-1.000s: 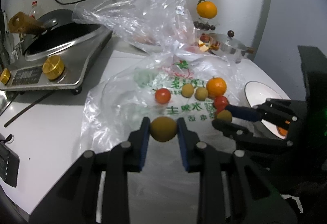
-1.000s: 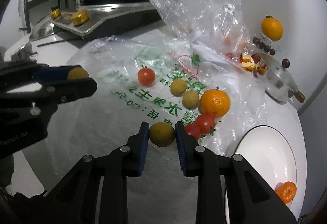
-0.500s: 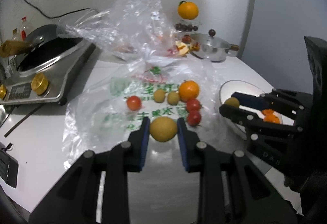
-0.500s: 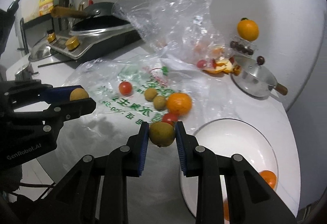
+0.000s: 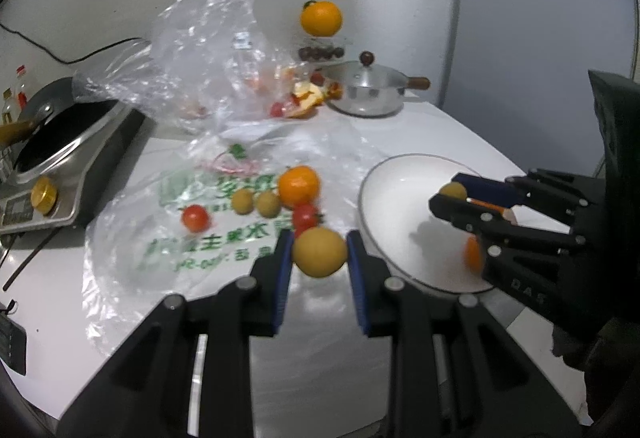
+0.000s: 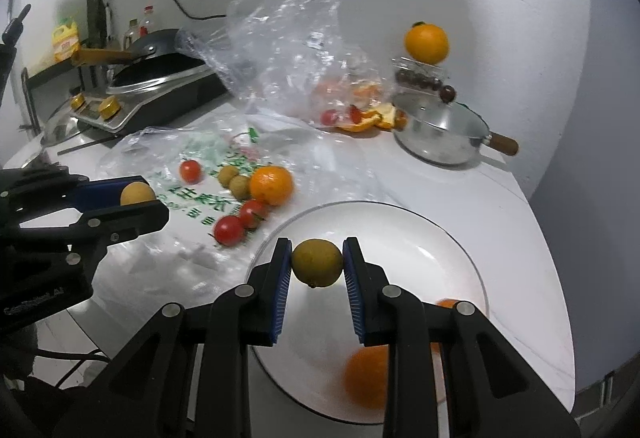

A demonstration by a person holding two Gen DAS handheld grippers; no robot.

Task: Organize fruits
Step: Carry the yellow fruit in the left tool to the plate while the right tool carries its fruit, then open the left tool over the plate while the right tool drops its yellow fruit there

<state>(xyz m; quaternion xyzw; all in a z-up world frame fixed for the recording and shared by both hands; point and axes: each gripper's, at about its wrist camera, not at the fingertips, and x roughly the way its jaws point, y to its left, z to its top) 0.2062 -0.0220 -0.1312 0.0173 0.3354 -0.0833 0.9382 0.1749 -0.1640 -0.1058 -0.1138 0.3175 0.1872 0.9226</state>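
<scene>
My left gripper (image 5: pixel 319 252) is shut on a small yellow-brown round fruit (image 5: pixel 319 253), held above the table just left of the white plate (image 5: pixel 394 194). My right gripper (image 6: pixel 317 263) is shut on a similar yellow-brown fruit (image 6: pixel 317 263) and hangs over the white plate (image 6: pixel 404 238). An orange (image 6: pixel 366 376) and another orange piece (image 6: pixel 448 304) lie in the plate. On the flat printed plastic bag (image 5: pixel 192 210) lie an orange (image 5: pixel 299 185), two yellow-brown fruits (image 5: pixel 256 202) and three cherry tomatoes (image 5: pixel 195 218).
A crumpled clear bag (image 5: pixel 200 50) with peels stands behind. A lidded steel pot (image 5: pixel 372 90) sits at the back right, with an orange (image 5: pixel 321 18) on a clear box behind it. An induction cooker with a wok (image 5: pixel 60 142) is at left.
Both grippers have moved right with their fruits. The right gripper went from over the printed bag to over the plate. The left gripper came close to the plate's left rim.
</scene>
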